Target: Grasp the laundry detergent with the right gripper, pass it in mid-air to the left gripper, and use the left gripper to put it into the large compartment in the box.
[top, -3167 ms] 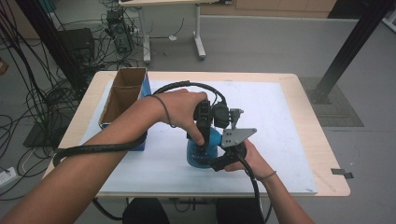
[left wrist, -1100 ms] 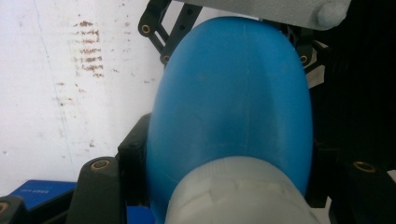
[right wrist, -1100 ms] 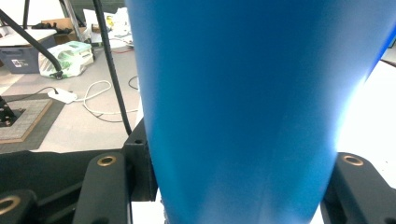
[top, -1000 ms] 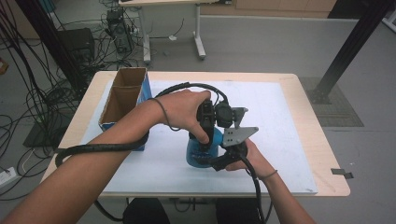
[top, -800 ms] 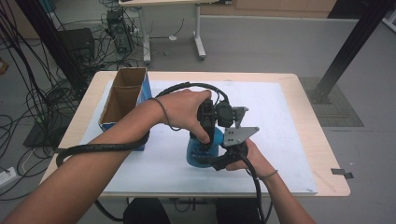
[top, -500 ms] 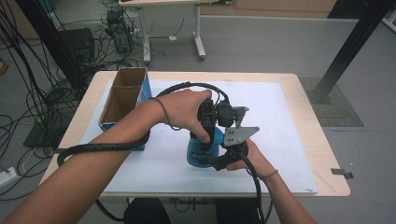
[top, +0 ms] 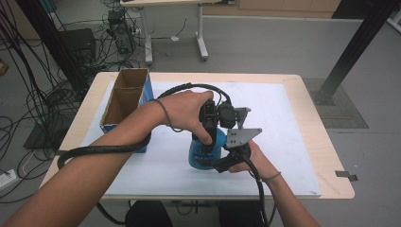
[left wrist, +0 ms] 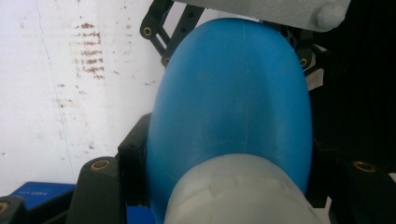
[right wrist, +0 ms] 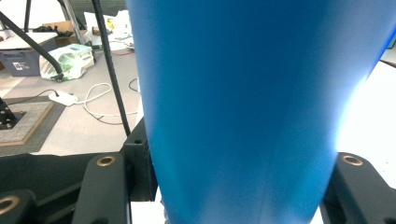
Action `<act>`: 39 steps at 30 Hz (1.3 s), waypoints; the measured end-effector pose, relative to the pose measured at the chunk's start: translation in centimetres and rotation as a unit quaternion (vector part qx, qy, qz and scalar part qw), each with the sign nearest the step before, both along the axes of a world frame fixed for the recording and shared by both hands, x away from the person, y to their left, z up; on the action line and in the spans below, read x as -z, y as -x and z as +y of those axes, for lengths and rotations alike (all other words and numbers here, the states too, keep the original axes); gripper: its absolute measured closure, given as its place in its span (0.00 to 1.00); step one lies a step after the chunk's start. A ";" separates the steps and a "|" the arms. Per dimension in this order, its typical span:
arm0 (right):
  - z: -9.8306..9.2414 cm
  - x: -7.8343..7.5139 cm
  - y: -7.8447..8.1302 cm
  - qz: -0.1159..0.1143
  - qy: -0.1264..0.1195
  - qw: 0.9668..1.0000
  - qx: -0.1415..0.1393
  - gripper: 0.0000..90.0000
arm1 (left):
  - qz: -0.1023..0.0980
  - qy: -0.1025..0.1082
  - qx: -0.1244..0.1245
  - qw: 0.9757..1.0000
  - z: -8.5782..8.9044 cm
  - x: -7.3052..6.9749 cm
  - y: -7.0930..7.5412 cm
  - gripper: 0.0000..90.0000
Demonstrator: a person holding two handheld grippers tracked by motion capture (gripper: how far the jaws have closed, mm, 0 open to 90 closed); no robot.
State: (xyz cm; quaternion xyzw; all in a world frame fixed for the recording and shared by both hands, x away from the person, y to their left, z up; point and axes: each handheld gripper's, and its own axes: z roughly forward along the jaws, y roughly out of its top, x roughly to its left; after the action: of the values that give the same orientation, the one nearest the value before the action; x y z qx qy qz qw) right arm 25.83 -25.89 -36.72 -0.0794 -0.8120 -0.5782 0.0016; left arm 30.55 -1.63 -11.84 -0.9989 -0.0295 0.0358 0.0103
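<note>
The left claw [top: 208,142] comes down from above and is clamped on the whitish cap end [left wrist: 233,196] of the blue plastic bottle [top: 204,153]; in the left gripper view its jaws press on either side of the neck. Just below and beside it, the right claw [top: 218,163] grips the bottle's blue body [right wrist: 243,112] from the person's side, jaws tight on both flanks. Compared with the earlier frames, nothing has shifted: both claws stay put on the bottle, which stands on the white sheet [top: 283,123] of the table [top: 326,146]. That stillness suggests a steady two-handed hold, probably for twisting the cap. Well off to the left claw's far side sits the open cardboard box [top: 124,99].
</note>
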 end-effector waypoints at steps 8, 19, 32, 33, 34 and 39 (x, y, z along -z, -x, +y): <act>0.0 -0.1 0.0 -0.001 0.001 1.000 0.001 0.45 | 0.001 0.001 -0.002 1.000 0.1 -0.1 -0.1 0.41; -0.1 -0.2 0.0 -0.002 -0.002 1.000 0.003 0.45 | 0.001 0.003 -0.002 1.000 0.2 -0.2 -0.1 0.41; -0.2 -0.1 0.1 -0.002 -0.003 1.000 0.005 0.45 | 0.001 0.008 -0.002 1.000 0.3 -0.3 -0.2 0.41; -0.2 -0.1 0.1 -0.002 -0.004 1.000 0.006 0.45 | 0.001 0.008 -0.002 1.000 0.3 -0.3 -0.2 0.41; -0.2 -0.1 0.1 -0.002 -0.004 1.000 0.006 0.45 | 0.001 0.009 -0.002 1.000 0.3 -0.3 -0.2 0.41; -0.2 -0.1 0.1 -0.001 -0.004 1.000 0.007 0.45 | 0.000 0.012 -0.003 1.000 0.4 -0.2 -0.2 0.41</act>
State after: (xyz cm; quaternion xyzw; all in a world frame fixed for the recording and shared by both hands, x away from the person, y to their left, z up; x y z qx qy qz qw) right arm 25.70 -26.07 -36.62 -0.0840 -0.8092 -0.5814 -0.0028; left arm 30.76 -1.22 -11.59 -0.9988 -0.0323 0.0363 -0.0013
